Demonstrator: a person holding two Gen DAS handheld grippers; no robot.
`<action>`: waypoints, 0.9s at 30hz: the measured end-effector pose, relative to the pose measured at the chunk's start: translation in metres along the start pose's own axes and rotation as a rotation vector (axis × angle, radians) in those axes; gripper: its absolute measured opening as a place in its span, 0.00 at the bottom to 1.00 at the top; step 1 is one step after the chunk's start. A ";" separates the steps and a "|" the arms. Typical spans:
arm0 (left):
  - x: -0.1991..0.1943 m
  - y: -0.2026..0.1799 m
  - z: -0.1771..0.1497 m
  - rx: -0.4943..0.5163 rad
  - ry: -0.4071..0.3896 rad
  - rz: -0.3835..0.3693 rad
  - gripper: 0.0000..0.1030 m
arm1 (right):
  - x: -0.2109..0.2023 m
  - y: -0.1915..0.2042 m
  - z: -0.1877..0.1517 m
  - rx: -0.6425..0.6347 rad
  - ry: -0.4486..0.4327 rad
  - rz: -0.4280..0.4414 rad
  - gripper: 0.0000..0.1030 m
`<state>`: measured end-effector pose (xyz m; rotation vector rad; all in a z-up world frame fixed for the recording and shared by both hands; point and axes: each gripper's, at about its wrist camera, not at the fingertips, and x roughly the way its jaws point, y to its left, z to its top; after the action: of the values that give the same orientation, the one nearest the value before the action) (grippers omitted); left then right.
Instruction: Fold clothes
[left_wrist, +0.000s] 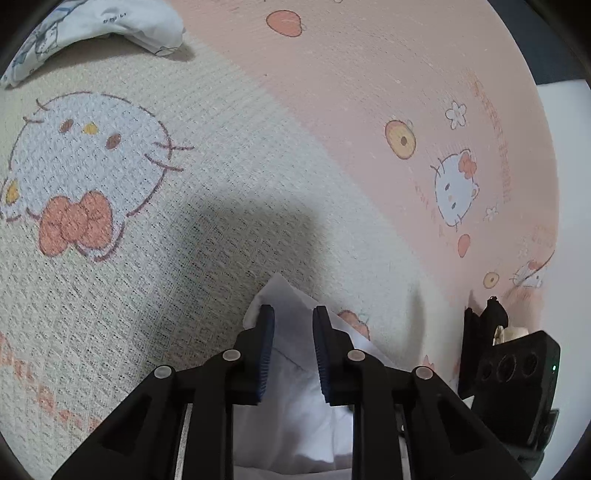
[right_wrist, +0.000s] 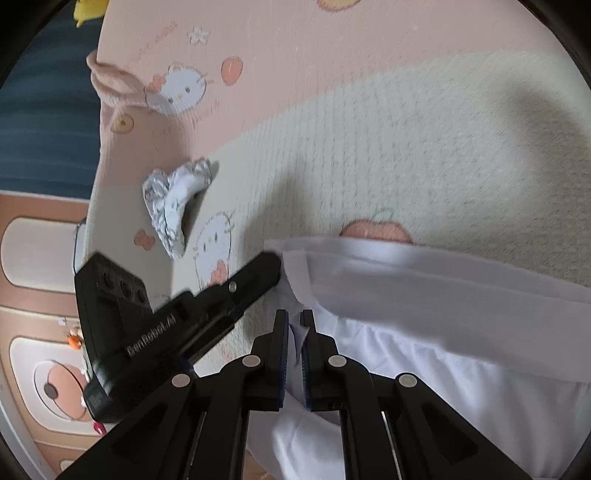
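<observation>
The right gripper (right_wrist: 294, 323) is clamped on a fold of the white shirt (right_wrist: 424, 295), which lies on the blanket (right_wrist: 369, 147). The left gripper (left_wrist: 293, 314) stands narrow, its jaws astride the shirt's corner with fabric between them. Farther off, a printed cloth (right_wrist: 177, 206) lies crumpled.

Smooth white cloth garment (right_wrist: 443, 295); rough waffle-weave blanket (left_wrist: 221, 184); matt black plastic grippers.
</observation>
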<state>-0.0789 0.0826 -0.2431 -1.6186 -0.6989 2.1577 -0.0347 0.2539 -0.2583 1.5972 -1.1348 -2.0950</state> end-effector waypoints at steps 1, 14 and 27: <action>0.001 -0.001 0.000 0.004 0.002 0.003 0.18 | 0.004 0.000 -0.001 -0.004 0.013 -0.010 0.05; 0.002 -0.003 0.006 0.004 0.029 0.011 0.18 | 0.031 -0.012 -0.005 0.007 0.124 -0.089 0.05; -0.048 -0.033 0.001 0.120 -0.093 0.048 0.19 | -0.037 0.012 -0.007 -0.066 -0.179 -0.110 0.38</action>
<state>-0.0664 0.0825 -0.1859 -1.4966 -0.5503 2.2747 -0.0186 0.2660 -0.2247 1.4985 -1.0404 -2.3614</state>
